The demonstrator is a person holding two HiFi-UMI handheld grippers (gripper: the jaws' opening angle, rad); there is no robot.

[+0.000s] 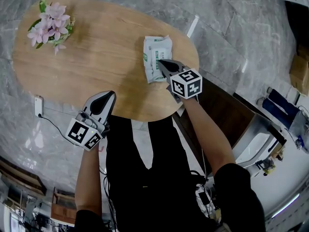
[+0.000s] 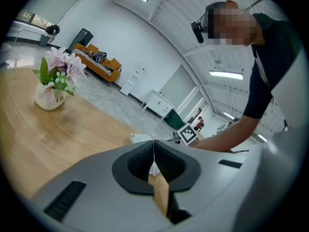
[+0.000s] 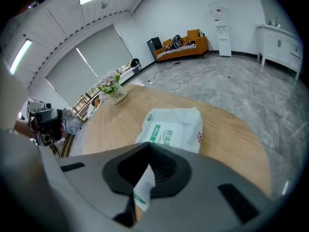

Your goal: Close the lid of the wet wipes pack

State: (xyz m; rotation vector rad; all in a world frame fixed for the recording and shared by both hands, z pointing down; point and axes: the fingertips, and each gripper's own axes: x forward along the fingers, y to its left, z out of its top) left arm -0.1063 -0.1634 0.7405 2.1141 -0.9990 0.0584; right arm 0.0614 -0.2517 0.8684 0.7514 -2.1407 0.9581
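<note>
The wet wipes pack (image 1: 156, 57) is white with green print and lies flat on the right part of the oval wooden table (image 1: 96, 57). In the right gripper view the pack (image 3: 179, 124) has its green-labelled lid (image 3: 166, 135) lying flat on top. My right gripper (image 1: 162, 62) is shut, with its tips over the pack's near edge. The same gripper (image 3: 148, 147) holds nothing. My left gripper (image 1: 110, 94) is shut and empty over the table's front edge, well left of the pack. From the left gripper (image 2: 153, 144) only a corner of the pack (image 2: 140, 138) shows.
A white vase of pink flowers (image 1: 50, 27) stands at the table's far left; it also shows as the vase (image 2: 51, 88). A brown bench (image 1: 227, 111) stands to the table's right. A white power strip with a cable (image 1: 38, 106) lies on the marble floor to the left.
</note>
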